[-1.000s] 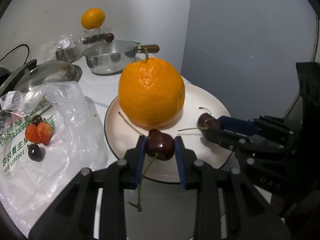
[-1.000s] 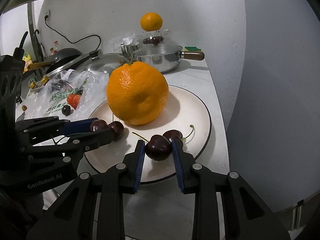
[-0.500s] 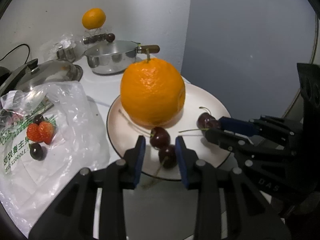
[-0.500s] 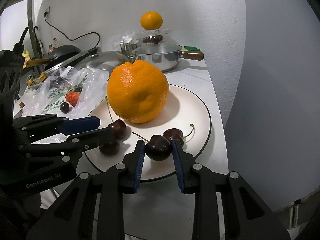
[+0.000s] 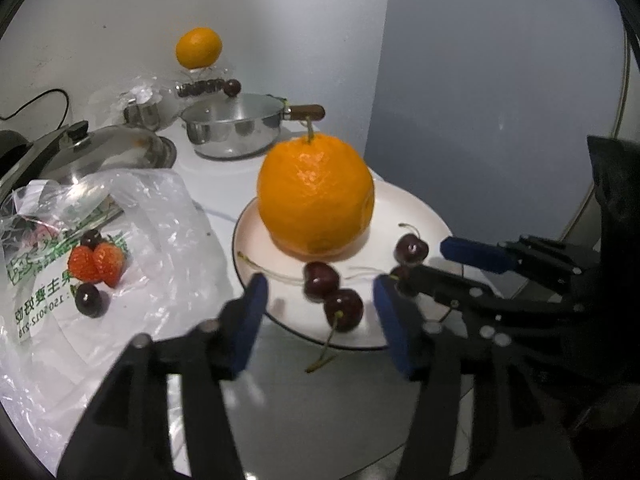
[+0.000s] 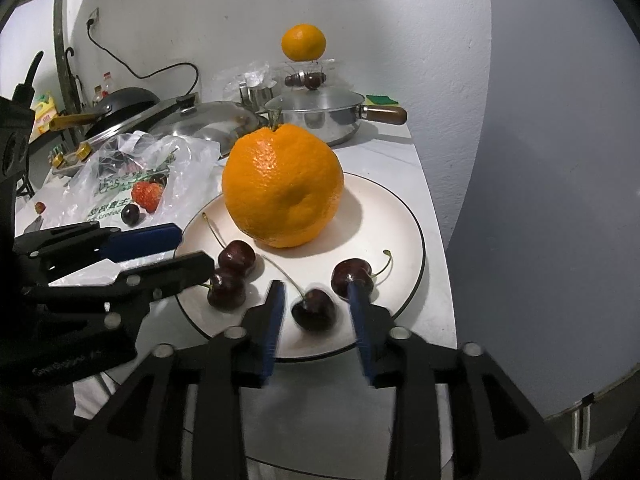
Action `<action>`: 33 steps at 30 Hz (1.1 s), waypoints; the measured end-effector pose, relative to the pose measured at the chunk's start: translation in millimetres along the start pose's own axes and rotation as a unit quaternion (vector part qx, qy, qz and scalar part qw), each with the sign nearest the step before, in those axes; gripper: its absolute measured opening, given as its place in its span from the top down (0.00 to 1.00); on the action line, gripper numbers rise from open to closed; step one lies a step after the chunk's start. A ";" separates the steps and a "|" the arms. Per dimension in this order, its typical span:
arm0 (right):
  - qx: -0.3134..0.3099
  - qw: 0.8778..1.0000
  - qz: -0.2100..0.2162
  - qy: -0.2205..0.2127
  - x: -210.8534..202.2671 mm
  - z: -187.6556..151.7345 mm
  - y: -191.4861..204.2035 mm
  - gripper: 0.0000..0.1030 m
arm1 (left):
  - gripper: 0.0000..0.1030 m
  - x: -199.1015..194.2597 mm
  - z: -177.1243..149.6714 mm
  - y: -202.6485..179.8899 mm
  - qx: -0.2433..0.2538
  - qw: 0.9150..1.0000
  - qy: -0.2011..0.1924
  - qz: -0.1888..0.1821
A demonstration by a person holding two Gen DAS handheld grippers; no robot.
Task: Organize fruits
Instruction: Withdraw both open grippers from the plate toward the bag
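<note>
A large orange (image 5: 316, 196) (image 6: 283, 186) sits on a white plate (image 5: 420, 216) (image 6: 384, 216). Several dark cherries lie along the plate's near rim: a pair (image 5: 334, 294) (image 6: 232, 276) in front of my left gripper (image 5: 320, 312), which is open and empty, and a cherry (image 6: 313, 314) lying loose between the open fingers of my right gripper (image 6: 318, 316), with another cherry (image 6: 352, 278) beside its right finger. My right gripper also shows in the left wrist view (image 5: 436, 266), and my left gripper in the right wrist view (image 6: 188, 250).
A clear plastic bag (image 5: 132, 248) (image 6: 132, 172) with strawberries (image 5: 96, 264) and a cherry (image 5: 89, 300) lies left of the plate. Behind stand a steel saucepan (image 5: 234, 130) (image 6: 320, 114), a pan lid (image 5: 108, 152), and a second orange (image 5: 199, 47) (image 6: 303, 42) on a stand. The counter edge runs along the right.
My left gripper let go of its cherry, which now lies on the plate, and opened wide. My right gripper has also opened, leaving its cherry on the plate.
</note>
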State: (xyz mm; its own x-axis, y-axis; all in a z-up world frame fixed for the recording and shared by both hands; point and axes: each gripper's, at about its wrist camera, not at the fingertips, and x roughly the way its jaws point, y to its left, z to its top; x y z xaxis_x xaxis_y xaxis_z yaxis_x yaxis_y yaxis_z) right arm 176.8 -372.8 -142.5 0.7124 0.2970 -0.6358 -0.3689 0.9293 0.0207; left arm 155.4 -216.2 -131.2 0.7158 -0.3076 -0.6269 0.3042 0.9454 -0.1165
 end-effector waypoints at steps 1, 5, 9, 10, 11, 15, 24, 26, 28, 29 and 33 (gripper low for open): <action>0.000 1.000 -0.001 0.000 -0.1 0.7 0.4 0.60 | 0.44 -1.8 0.2 1.0 -0.001 1.000 -0.002 0.000; -0.003 1.000 -0.005 -0.002 -2.6 2.1 2.6 0.60 | 0.44 -6.1 0.7 4.1 -0.002 1.000 -0.006 0.002; -0.005 1.000 -0.006 -0.005 -5.9 4.5 6.9 0.60 | 0.43 -12.0 0.8 7.1 -0.004 1.000 -0.012 0.005; -0.007 1.000 -0.006 -0.006 -6.5 5.5 8.2 0.60 | 0.43 -14.0 1.0 8.5 -0.005 1.000 -0.014 0.007; -0.008 1.000 -0.006 -0.007 -7.4 6.5 10.3 0.60 | 0.43 -15.7 1.1 9.9 -0.006 1.000 -0.016 0.008; -0.014 1.000 -0.003 -0.011 -9.4 11.1 19.0 0.60 | 0.43 -24.0 1.2 18.1 -0.010 1.000 -0.022 0.018; -0.022 0.999 0.007 -0.024 -13.1 21.4 39.0 0.60 | 0.43 -42.4 -1.4 45.3 -0.025 0.998 -0.036 0.036; -0.026 0.999 0.008 -0.027 -13.6 24.1 45.1 0.60 | 0.43 -46.9 -2.8 52.4 -0.029 0.998 -0.039 0.041; -0.030 0.999 0.011 -0.028 -13.0 27.1 53.3 0.60 | 0.43 -51.1 -4.2 60.4 -0.034 0.997 -0.042 0.045; -0.032 0.999 0.012 -0.029 -12.9 27.6 56.8 0.60 | 0.43 -52.7 -5.0 64.5 -0.037 0.997 -0.044 0.047; -0.044 0.998 0.016 -0.030 -10.6 33.3 73.4 0.60 | 0.43 -60.8 -8.9 81.4 -0.048 0.996 -0.049 0.056</action>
State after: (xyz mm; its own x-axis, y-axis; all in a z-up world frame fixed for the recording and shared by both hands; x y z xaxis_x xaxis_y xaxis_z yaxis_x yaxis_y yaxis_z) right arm 162.0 -300.4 -108.6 0.7331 0.3424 -0.5877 -0.4422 0.8965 -0.0293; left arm 131.1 -119.5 -109.3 0.8013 -0.2044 -0.5623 0.1612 0.9788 -0.1260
